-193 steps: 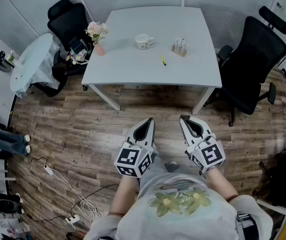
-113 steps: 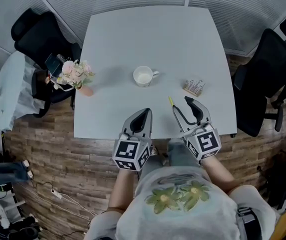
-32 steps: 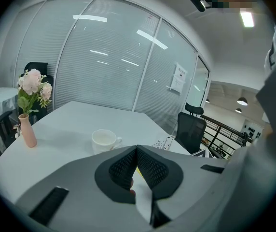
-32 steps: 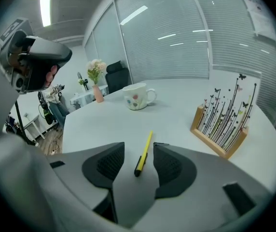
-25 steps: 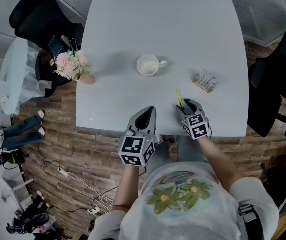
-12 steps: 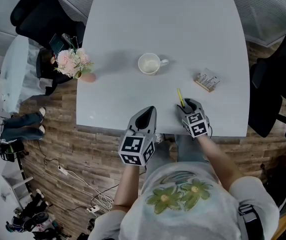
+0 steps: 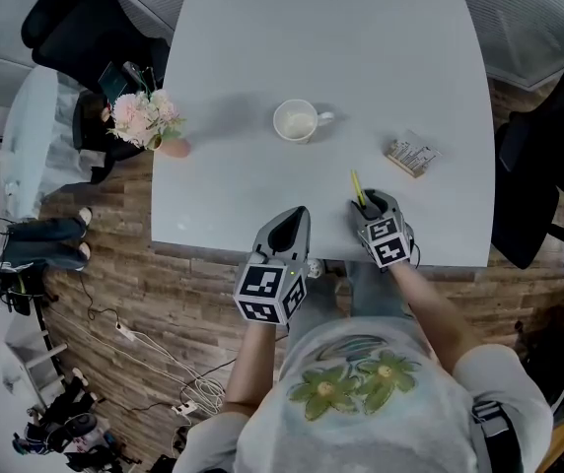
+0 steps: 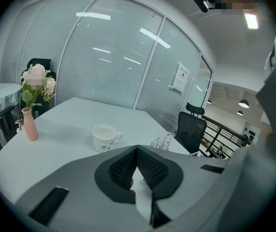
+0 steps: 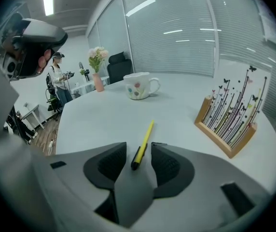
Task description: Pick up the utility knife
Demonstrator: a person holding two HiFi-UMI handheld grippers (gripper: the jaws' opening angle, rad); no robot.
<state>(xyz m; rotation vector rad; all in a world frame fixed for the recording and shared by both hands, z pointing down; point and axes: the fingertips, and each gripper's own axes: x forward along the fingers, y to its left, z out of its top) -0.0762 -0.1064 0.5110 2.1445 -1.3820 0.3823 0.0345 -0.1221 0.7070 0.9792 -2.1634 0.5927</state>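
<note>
The utility knife (image 7: 358,186) is a thin yellow stick with a black near end, lying on the white table (image 7: 262,195) close to its front edge. In the right gripper view the knife (image 9: 143,142) lies lengthwise between the two pads, its black end inside the gap. My right gripper (image 9: 139,148) is closing around it, with a little space still showing on both sides. In the head view the right gripper (image 7: 369,203) tilts down over the knife's near end. My left gripper (image 7: 295,216) hovers at the table's front edge, jaws together (image 8: 137,149), empty.
A white cup (image 7: 297,121) stands mid-table, and a pink vase of flowers (image 7: 144,122) stands at the left edge. A wooden card stand (image 7: 410,156) sits just behind and right of the knife. Black office chairs (image 7: 548,156) flank the table.
The person has walked up to the table and the right gripper has come down over the knife. Over the last second both grippers have barely shifted.
</note>
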